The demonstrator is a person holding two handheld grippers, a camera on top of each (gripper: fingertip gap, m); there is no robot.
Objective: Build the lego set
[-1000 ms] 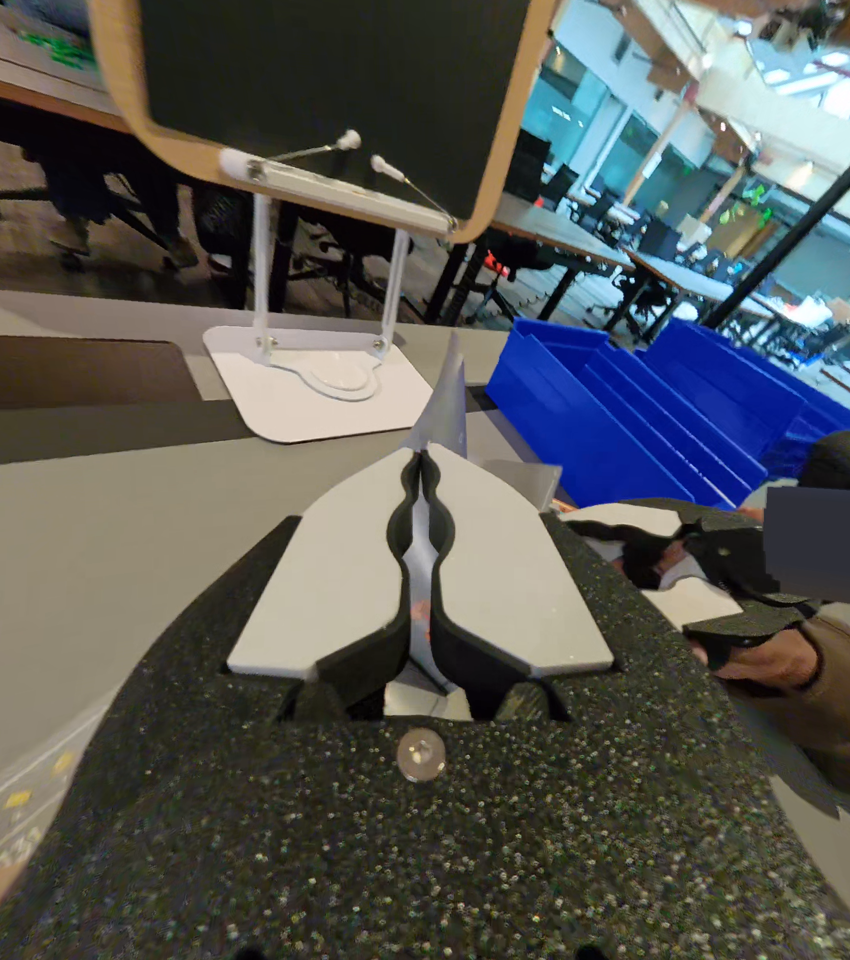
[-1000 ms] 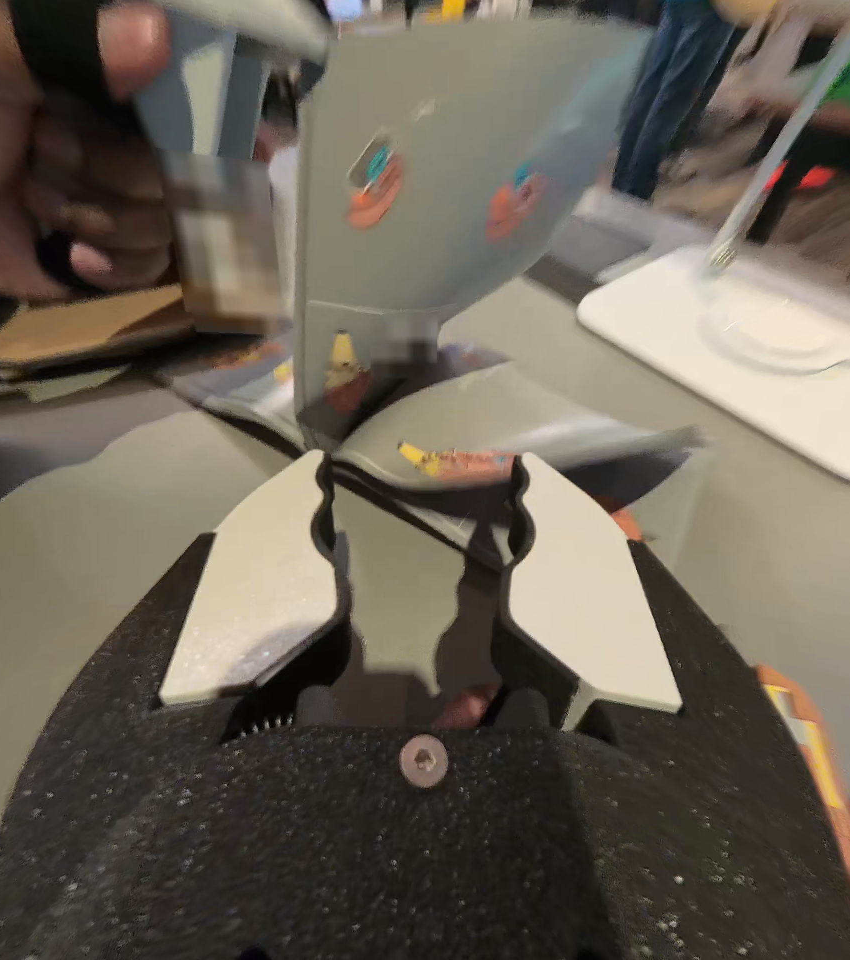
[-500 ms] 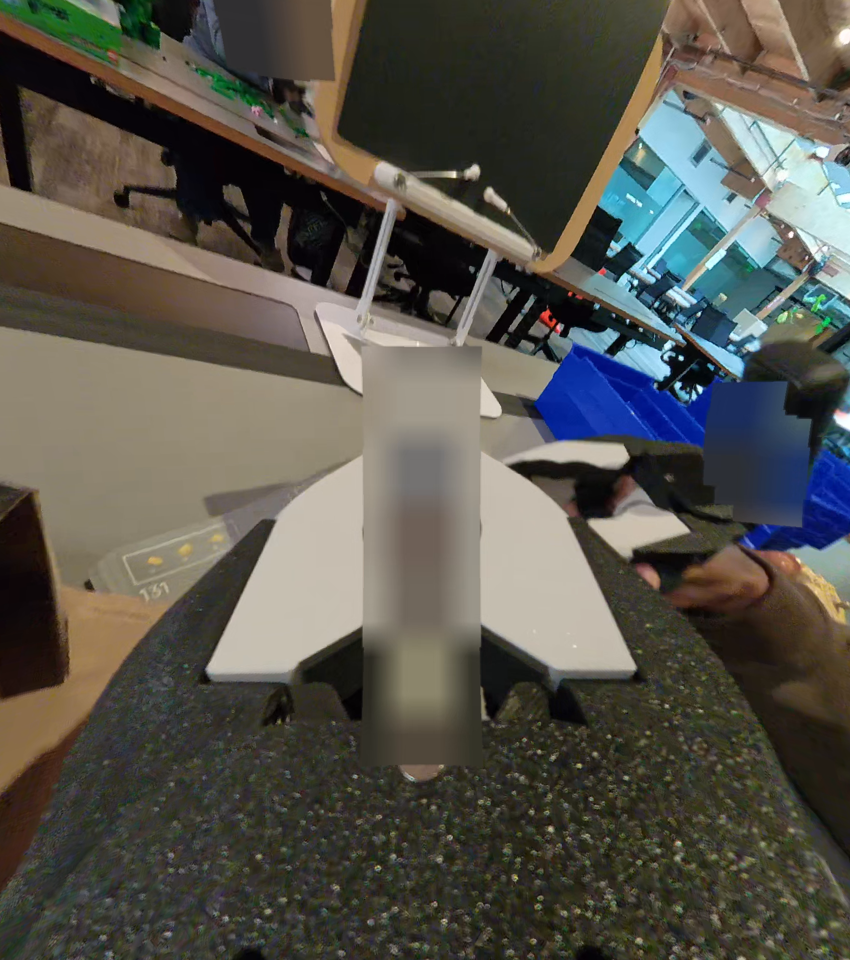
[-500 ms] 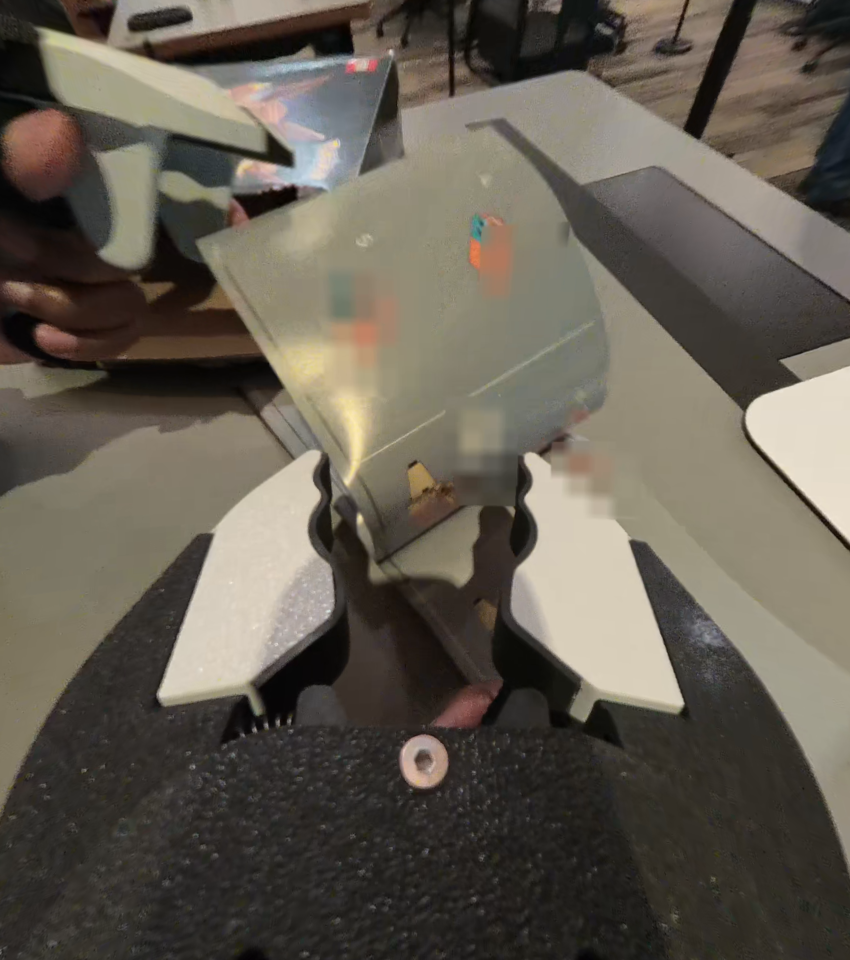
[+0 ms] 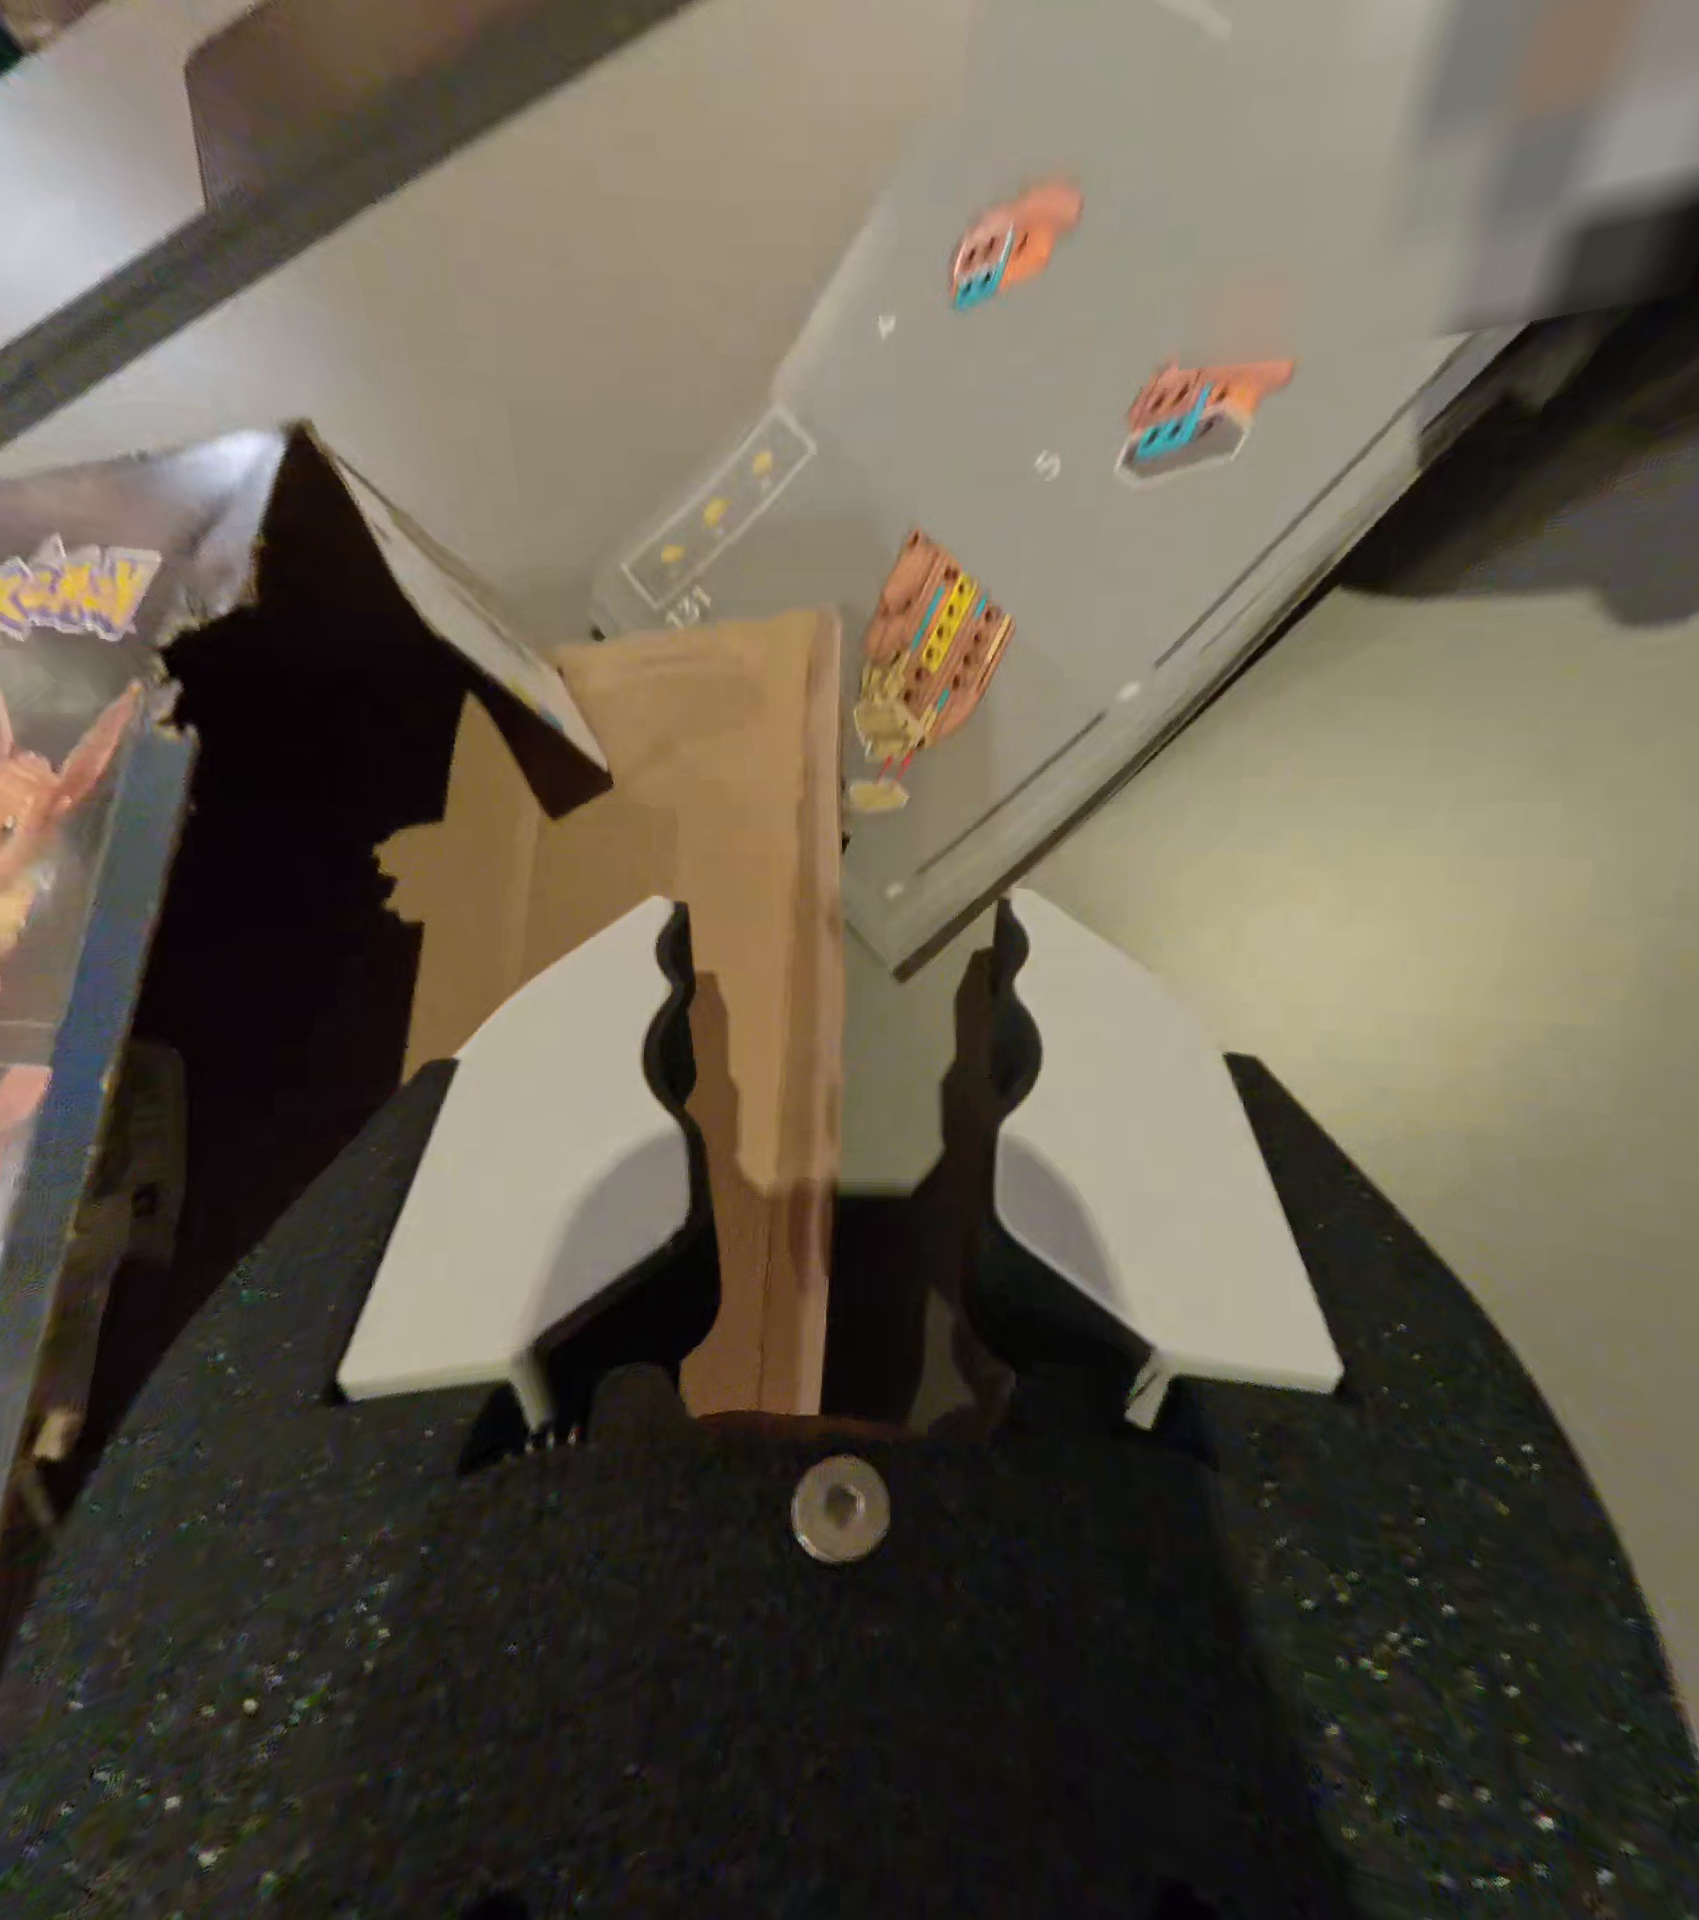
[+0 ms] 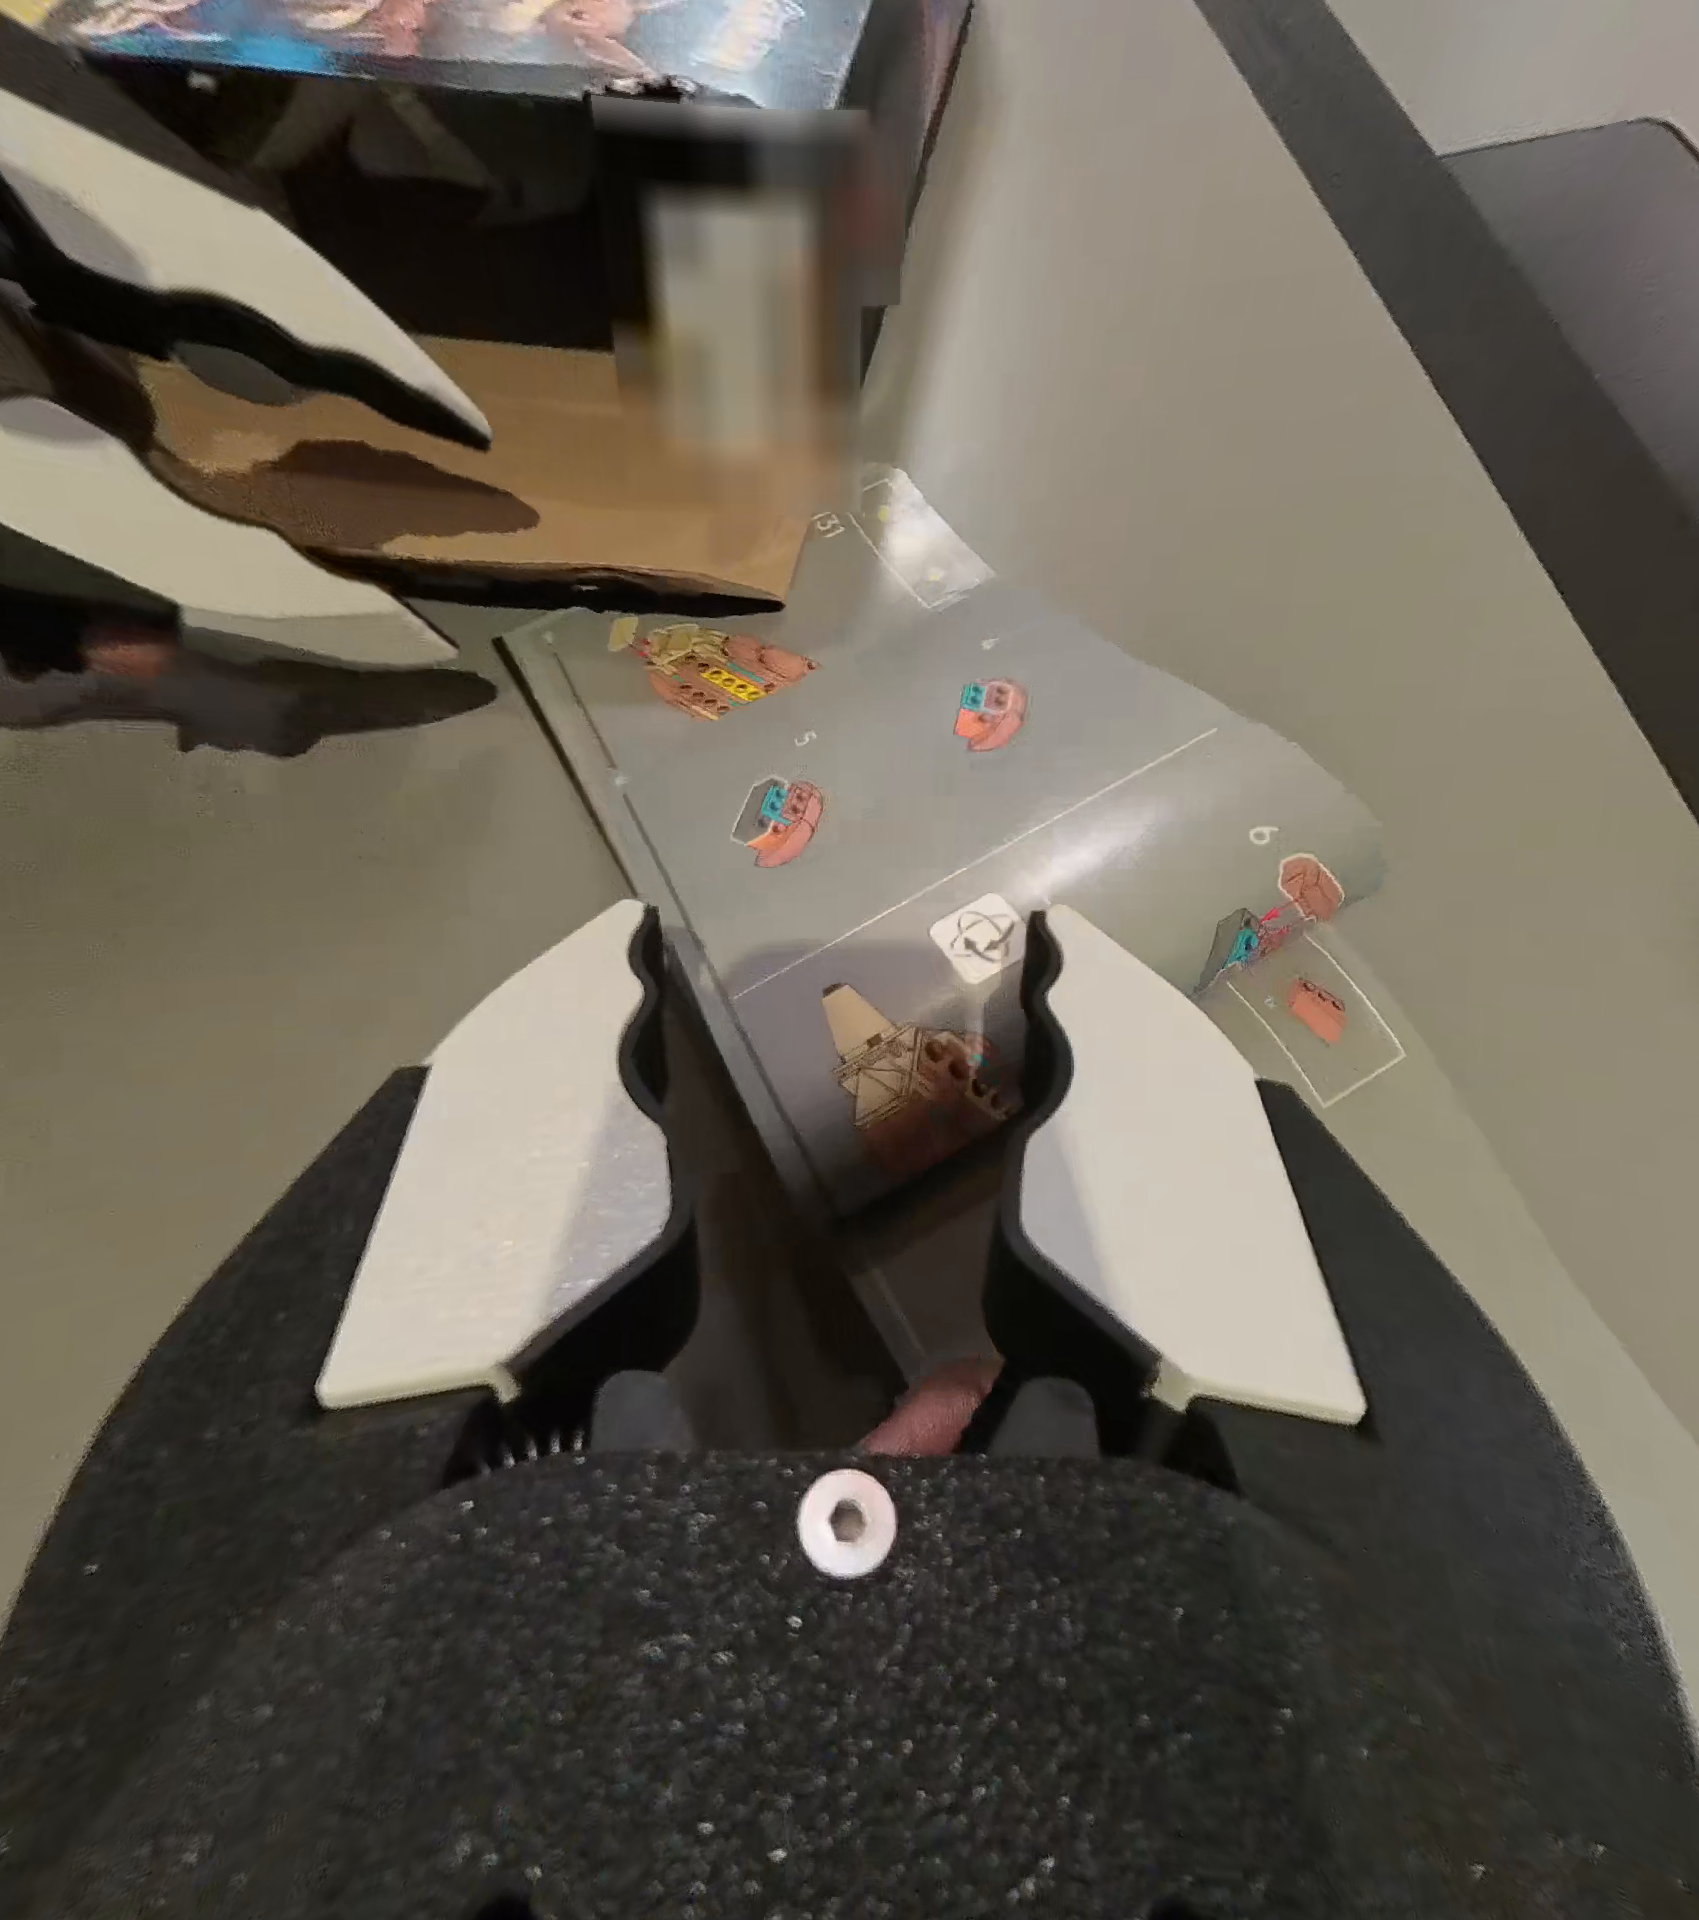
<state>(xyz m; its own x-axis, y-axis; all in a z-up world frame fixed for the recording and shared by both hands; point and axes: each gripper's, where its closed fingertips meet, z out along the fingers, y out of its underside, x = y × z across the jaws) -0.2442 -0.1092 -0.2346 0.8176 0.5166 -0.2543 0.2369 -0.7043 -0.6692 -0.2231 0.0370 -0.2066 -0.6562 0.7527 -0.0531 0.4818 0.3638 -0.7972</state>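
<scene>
The left gripper (image 5: 840, 925) has let go of the booklet (image 6: 938, 831); it lies flat now. The right gripper (image 6: 840, 935) stays open.

the left gripper (image 5: 840, 914) jaws have opened; the instruction booklet (image 6: 928, 831) now lies flat.

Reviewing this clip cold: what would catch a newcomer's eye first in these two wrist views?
Probably the open instruction booklet, lying on the grey table with its colourful build-step drawings, just ahead of the open right gripper. Next, the torn-open set box with its brown cardboard flap, at the left of the left wrist view. The left gripper is open too, above that flap.
</scene>
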